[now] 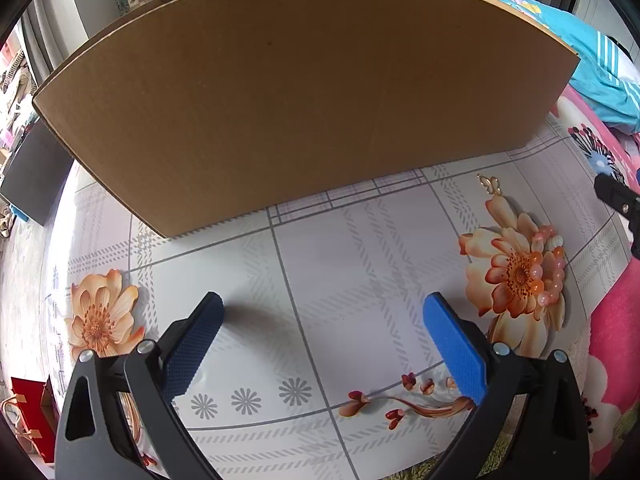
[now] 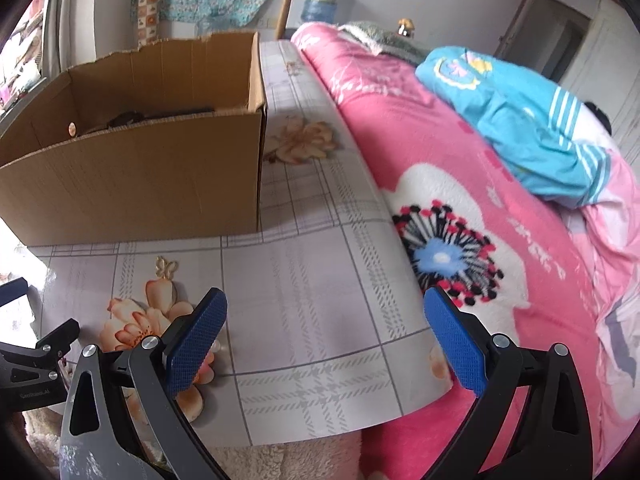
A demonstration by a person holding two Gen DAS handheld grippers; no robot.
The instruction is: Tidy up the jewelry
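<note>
One bead bracelet [image 1: 550, 270] is the only piece of jewelry you can see on the surface [image 1: 340, 280]; in the left wrist view it lies at about three o'clock, on a printed orange flower, well apart from the cardboard box [image 1: 280, 112] that stands at twelve. Expect it to be light and limp: a loop of smooth, rounded pink and orange beads that will sag and may roll or slip from between flat pads. Take hold across the strand on one side of the loop, pinching a couple of beads squarely, rather than trying to span the whole ring. Your left tool [image 1: 324, 344] hangs tilted steeply down over bare cloth, its jaws spread wide with nothing between them, the bracelet off to its right. Your right tool [image 2: 326, 340] also points down and forward, jaws fully apart and empty; in its view the bracelet cannot be made out, and the box sits at ten o'clock.
</note>
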